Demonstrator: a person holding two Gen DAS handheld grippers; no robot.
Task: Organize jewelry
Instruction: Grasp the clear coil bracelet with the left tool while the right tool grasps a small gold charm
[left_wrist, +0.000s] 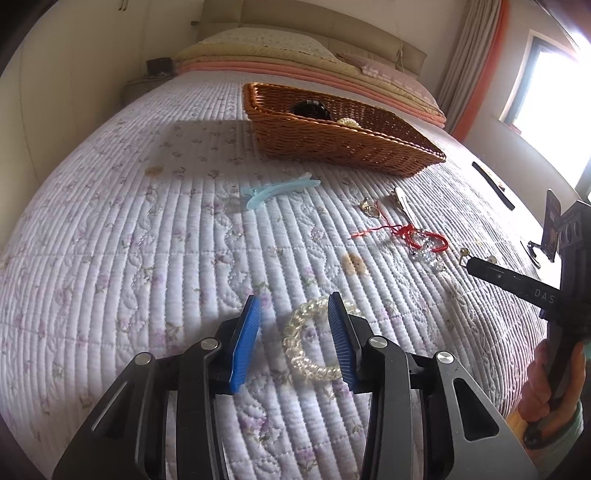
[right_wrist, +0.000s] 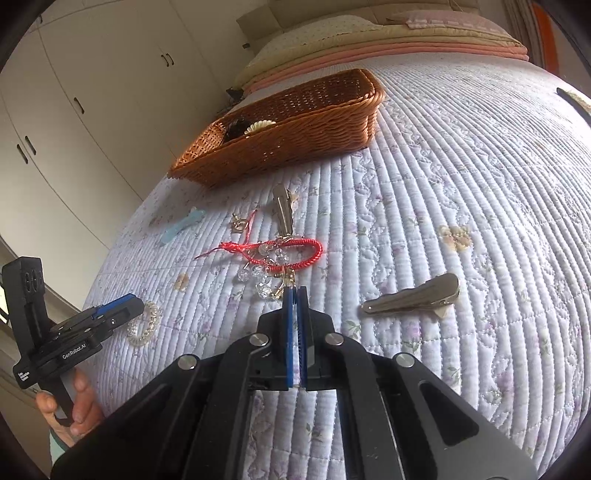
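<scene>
My left gripper (left_wrist: 293, 304) is open, its blue pads on either side of a clear spiral hair tie (left_wrist: 314, 339) that lies on the quilt; the tie also shows in the right wrist view (right_wrist: 142, 325). My right gripper (right_wrist: 295, 291) is shut with nothing visibly held, its tips just short of a crystal bead bracelet (right_wrist: 264, 282) tangled with a red cord bracelet (right_wrist: 288, 251). A wicker basket (left_wrist: 332, 142) holds a black item and a cream hair tie (right_wrist: 258, 125).
On the quilted bed lie a light blue hair clip (left_wrist: 275, 190), silver clips (right_wrist: 410, 297) (right_wrist: 282, 214), a small gold earring (right_wrist: 238, 223) and a black strip (left_wrist: 493, 184) near the right edge. Pillows lie beyond the basket.
</scene>
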